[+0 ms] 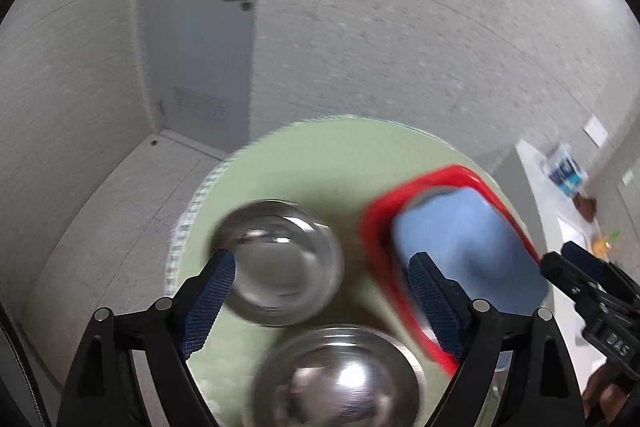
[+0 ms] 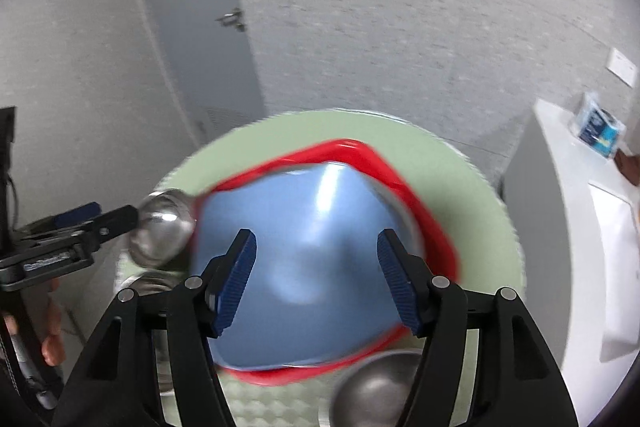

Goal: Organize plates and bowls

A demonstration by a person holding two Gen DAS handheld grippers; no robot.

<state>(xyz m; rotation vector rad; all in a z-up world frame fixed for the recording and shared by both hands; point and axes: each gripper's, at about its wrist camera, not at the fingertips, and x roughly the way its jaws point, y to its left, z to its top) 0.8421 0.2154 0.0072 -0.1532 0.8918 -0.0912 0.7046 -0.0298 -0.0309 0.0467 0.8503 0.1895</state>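
A round green table (image 1: 320,163) holds two steel bowls and a red square plate (image 1: 380,227) with a blue square plate or bowl (image 1: 460,239) stacked in it. My left gripper (image 1: 320,267) is open above the table, its left finger by the rim of the far steel bowl (image 1: 280,263). A second steel bowl (image 1: 340,379) sits nearer. My right gripper (image 2: 316,251) is open over the blue dish (image 2: 304,255) inside the red plate (image 2: 420,195). Steel bowls show at left (image 2: 164,231) and lower right (image 2: 376,387). Frames are blurred.
A grey door (image 1: 200,47) and tiled walls stand behind the table. A white counter (image 2: 580,207) with a blue packet (image 2: 600,131) stands to the right. The other gripper shows at each view's edge (image 1: 592,291), (image 2: 72,239).
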